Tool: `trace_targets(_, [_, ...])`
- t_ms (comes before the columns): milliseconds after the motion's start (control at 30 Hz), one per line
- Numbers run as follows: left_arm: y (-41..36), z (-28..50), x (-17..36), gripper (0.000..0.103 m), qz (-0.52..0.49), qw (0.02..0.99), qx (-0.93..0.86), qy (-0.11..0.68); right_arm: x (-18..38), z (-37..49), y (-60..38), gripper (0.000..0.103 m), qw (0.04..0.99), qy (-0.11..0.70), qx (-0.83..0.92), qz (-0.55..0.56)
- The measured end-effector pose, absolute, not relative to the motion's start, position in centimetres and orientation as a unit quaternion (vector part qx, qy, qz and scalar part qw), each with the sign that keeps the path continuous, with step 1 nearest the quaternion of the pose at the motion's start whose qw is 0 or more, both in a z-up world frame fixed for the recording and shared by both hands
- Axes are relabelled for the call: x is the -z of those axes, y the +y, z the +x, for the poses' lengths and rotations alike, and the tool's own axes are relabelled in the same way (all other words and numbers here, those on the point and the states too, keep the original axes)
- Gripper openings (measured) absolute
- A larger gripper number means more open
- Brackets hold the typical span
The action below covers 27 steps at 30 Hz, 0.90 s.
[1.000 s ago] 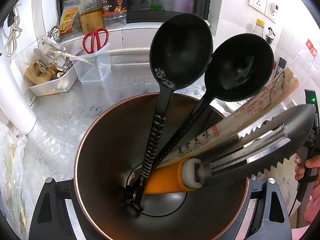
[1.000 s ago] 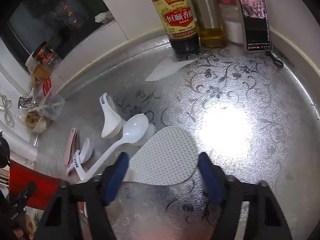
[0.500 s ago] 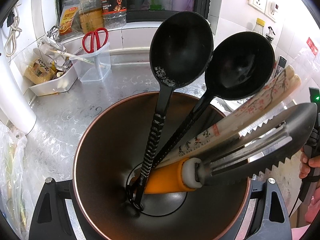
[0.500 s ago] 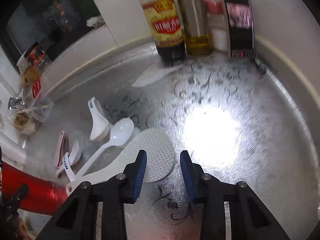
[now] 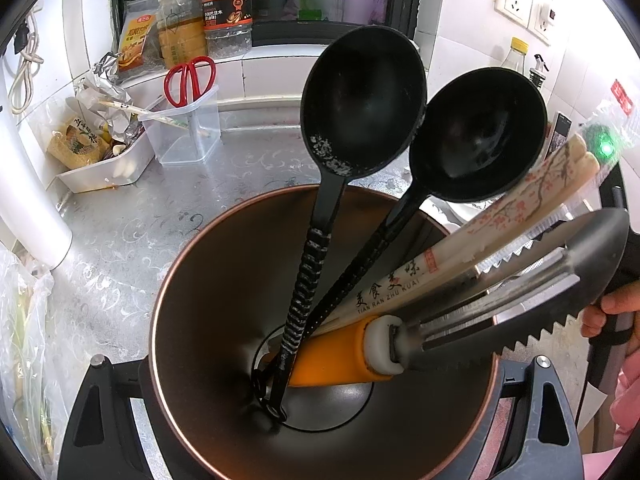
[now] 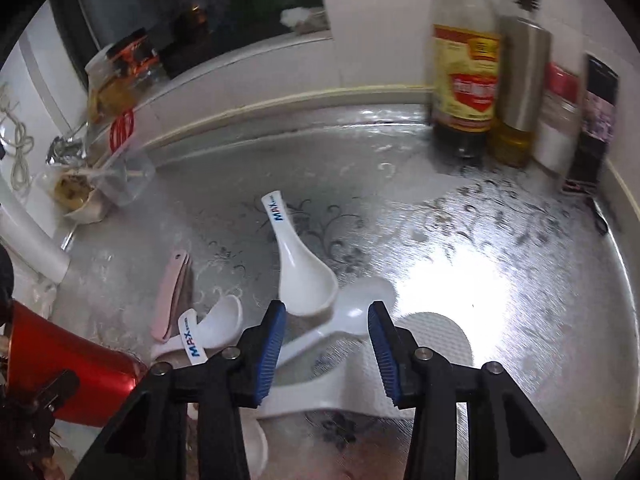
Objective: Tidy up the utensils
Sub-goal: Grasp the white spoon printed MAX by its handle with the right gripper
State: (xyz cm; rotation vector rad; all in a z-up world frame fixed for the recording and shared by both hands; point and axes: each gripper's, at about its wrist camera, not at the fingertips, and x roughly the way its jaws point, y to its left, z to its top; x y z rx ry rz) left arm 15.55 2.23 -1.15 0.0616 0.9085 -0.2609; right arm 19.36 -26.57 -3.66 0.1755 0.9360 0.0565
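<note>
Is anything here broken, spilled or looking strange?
Nothing is broken or spilled. One black ladle has whitish crust along its bowl's lower edge. White spoons and a rice paddle lie scattered on the counter.

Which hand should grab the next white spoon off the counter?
Probably the right gripper: open, it hangs over the white spoon. The left gripper is clamped on the holder.

The left hand-held gripper (image 5: pixel 320 364) is clamped on a wide object between its arms, while the right hand-held gripper (image 6: pixel 327 354) is pitched downward, its blue-padded jaws parted after opening slightly, nothing being pressed.
</note>
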Motion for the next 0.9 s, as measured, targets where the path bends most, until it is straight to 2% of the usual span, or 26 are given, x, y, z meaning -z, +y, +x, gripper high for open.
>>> trace_targets(133, [2.2, 15.6, 1.2, 0.09, 0.03, 0.89, 0.126, 0.438, 4.6, 20.8, -25.3, 0.053, 0.882, 0.466, -0.032, 0.065])
trace_targets(567, [2.2, 15.6, 1.2, 0.091, 0.029, 0.89, 0.126, 0.438, 5.8, 22.3, -23.9, 0.051, 0.882, 0.471, -0.004, -0.026])
trace_targets(900, [2.2, 15.6, 1.2, 0.091, 0.028, 0.89, 0.126, 0.438, 4.0, 22.9, -29.0, 0.051, 0.888, 0.455, 0.06, 0.009])
